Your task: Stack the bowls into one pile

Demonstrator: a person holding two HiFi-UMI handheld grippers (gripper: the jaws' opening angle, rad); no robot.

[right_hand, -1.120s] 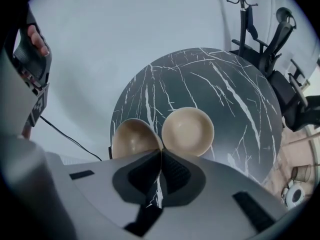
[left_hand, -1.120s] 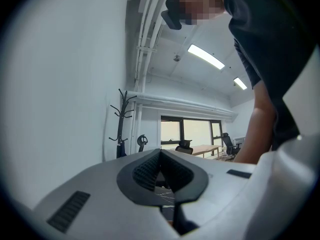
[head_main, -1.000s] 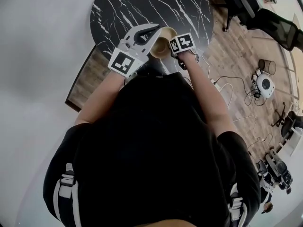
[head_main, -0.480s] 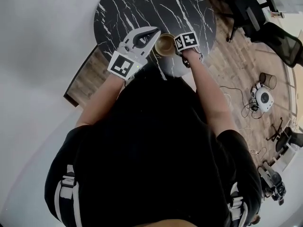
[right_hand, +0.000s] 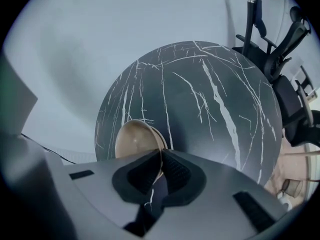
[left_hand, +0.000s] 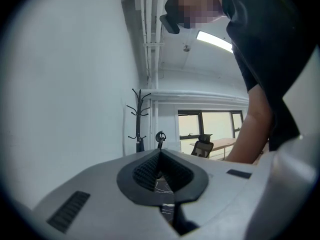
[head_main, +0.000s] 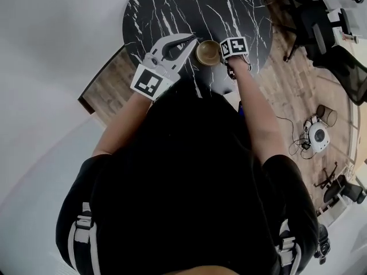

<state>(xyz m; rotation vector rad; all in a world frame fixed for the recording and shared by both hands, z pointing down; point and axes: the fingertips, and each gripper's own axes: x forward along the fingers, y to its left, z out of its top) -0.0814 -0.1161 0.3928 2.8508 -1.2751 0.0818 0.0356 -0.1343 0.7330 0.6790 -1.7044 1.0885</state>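
A tan bowl [head_main: 207, 51] hangs over the near part of the round black marble table [head_main: 172, 10]. My right gripper [head_main: 219, 52] is shut on the bowl's rim. In the right gripper view the bowl [right_hand: 135, 139] tilts with its hollow toward the camera and its rim sits pinched between the black pads [right_hand: 145, 173]. I cannot tell whether it is one bowl or nested ones, nor whether it touches the table [right_hand: 200, 94]. My left gripper [head_main: 192, 38] hovers just left of the bowl, pointing level. Its pads [left_hand: 147, 170] meet at the tip with nothing between them.
The table's near edge lies right under both grippers. Office chairs [head_main: 321, 22] stand on the wooden floor at the right, with cables and a round white device [head_main: 318, 135] beyond. A coat rack [left_hand: 139, 119] stands by the white wall ahead of the left gripper.
My right gripper has carried the bowl a little to the right and lower over the table. The left gripper has stayed beside it, turning slightly.
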